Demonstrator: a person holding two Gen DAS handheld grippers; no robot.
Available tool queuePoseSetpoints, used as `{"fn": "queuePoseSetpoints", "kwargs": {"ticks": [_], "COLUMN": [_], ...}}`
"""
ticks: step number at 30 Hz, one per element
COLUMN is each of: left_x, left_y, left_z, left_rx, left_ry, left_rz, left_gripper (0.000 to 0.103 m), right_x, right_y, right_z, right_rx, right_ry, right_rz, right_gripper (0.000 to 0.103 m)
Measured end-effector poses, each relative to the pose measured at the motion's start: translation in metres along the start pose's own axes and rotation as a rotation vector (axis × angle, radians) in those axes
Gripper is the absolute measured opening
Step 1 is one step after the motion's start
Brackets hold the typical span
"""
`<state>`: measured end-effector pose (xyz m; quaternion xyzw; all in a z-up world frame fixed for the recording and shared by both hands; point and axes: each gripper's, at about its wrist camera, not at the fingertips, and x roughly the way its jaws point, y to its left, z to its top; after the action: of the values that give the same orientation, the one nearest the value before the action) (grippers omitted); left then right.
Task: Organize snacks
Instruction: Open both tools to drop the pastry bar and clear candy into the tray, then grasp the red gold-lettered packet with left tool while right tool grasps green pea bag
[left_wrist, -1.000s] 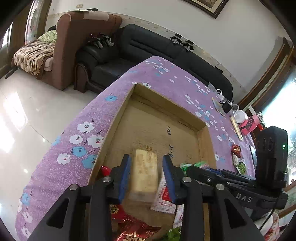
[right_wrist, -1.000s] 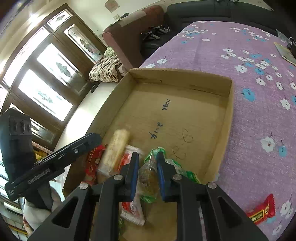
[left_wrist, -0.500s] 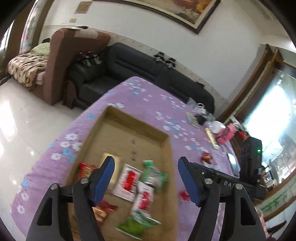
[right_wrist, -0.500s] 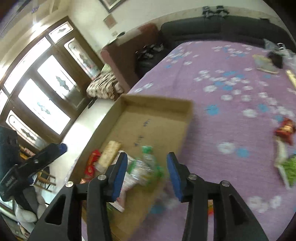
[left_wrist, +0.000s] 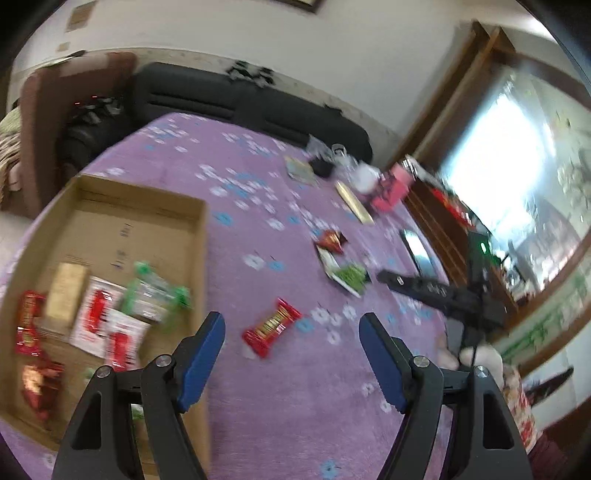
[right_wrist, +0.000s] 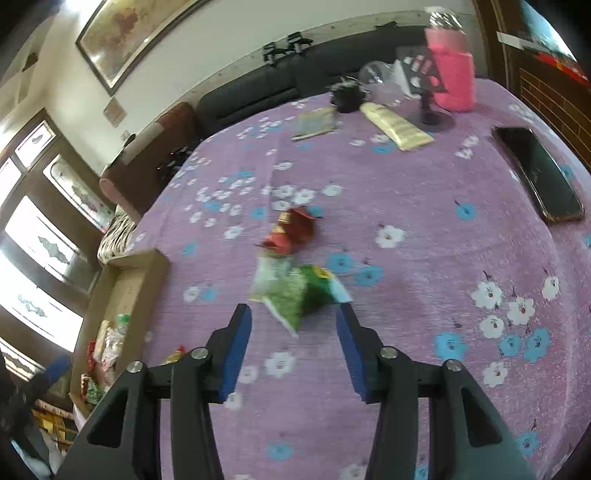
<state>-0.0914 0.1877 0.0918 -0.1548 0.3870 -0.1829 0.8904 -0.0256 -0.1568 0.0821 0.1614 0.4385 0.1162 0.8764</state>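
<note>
The red snack bar (left_wrist: 271, 326) lies on the purple cloth just outside the cardboard box (left_wrist: 201, 236); the green packet (right_wrist: 301, 293) sits further out, overlapping a pale packet and just beside a red one; both the left gripper (left_wrist: 291, 356) and right gripper (right_wrist: 293, 349) are empty, jaws opening; a flat foil packet may slip from the pads, or the overlapping packets drag along.

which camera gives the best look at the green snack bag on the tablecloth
The right wrist view: the green bag lies large and close, just ahead of the opening right gripper. The left wrist view shows it small, farther off and blurred.
</note>
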Motion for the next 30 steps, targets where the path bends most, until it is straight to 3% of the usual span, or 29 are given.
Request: {"fn": "queuePoseSetpoints", "kwargs": {"ticks": [6, 13, 14, 15, 18, 21, 27, 28, 30], "left_x": [0.033, 0.067, 0.074, 0.081, 0.097, 0.111, 0.129, 0.129, 0.125], "left_y": [-0.017, -0.02, -0.021, -0.022, -0.022, -0.024, -0.024, -0.025, -0.028], "left_z": [-0.009, -0.006, -0.005, -0.004, -0.002, -0.001, -0.012, -0.014, -0.018], "left_rx": [0.054, 0.1, 0.114, 0.129, 0.169, 0.224, 0.311, 0.324, 0.347], "left_ry": [0.098, 0.142, 0.151, 0.158, 0.174, 0.19, 0.269, 0.269, 0.263], "left_rz": [0.046, 0.097, 0.107, 0.124, 0.173, 0.215, 0.254, 0.263, 0.263], "left_gripper": [0.078, 0.078, 0.078, 0.078, 0.078, 0.078, 0.078, 0.076, 0.051], "right_x": [0.032, 0.057, 0.058, 0.058, 0.056, 0.05, 0.044, 0.042, 0.039], "right_y": [0.001, 0.011, 0.011, 0.01, 0.004, 0.004, 0.003, 0.001, -0.002], "right_z": [0.0, 0.002, 0.002, 0.001, 0.0, 0.0, -0.001, -0.001, 0.0], "right_rx": [0.018, 0.006, -0.01, -0.02, -0.011, -0.025, -0.008, 0.008, 0.026], "right_ry": [0.026, 0.017, 0.013, 0.007, 0.003, -0.001, 0.024, 0.032, 0.036], "right_rz": [0.016, 0.002, -0.01, -0.032, -0.015, 0.002, 0.078, 0.107, 0.139], "right_gripper": [0.052, 0.051, 0.044, 0.03, 0.021, 0.014, 0.012, 0.012, 0.011]}}
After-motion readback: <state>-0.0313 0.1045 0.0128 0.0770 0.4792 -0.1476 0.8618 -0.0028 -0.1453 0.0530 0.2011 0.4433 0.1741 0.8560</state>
